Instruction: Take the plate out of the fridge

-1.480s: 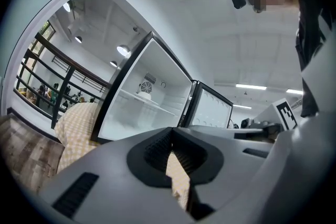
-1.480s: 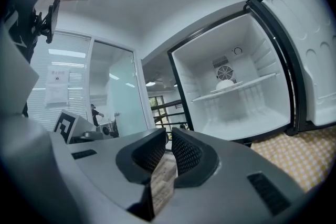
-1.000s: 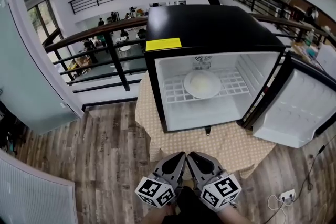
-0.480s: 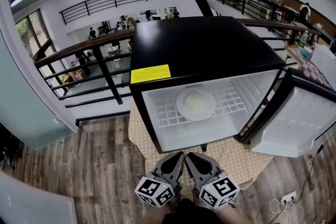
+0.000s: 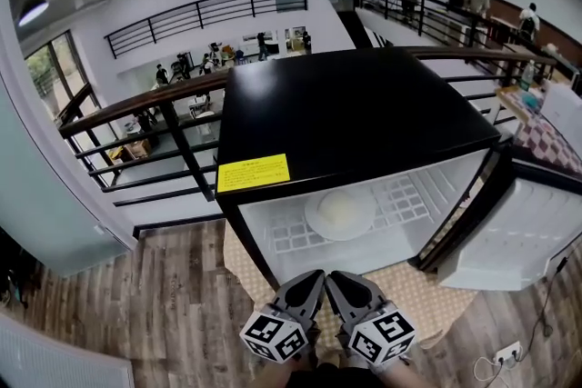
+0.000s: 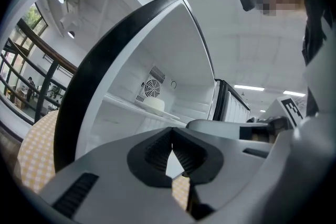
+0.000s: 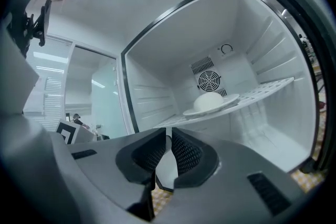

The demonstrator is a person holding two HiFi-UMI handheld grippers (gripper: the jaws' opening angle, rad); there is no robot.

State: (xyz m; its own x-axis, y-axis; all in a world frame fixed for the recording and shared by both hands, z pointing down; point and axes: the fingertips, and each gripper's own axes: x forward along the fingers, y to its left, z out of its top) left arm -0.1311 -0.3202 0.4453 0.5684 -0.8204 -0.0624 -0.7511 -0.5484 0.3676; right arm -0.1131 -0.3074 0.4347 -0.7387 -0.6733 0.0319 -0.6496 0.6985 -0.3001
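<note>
Closed, empty left claw and right claw face the fridge's far shelf, lined up for the plate.

An office atrium: mezzanine railing overlooks people at desks below.

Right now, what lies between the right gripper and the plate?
Nothing solid: in the right gripper view, only open air and bare wire shelf separate the right gripper from the plate.
</note>
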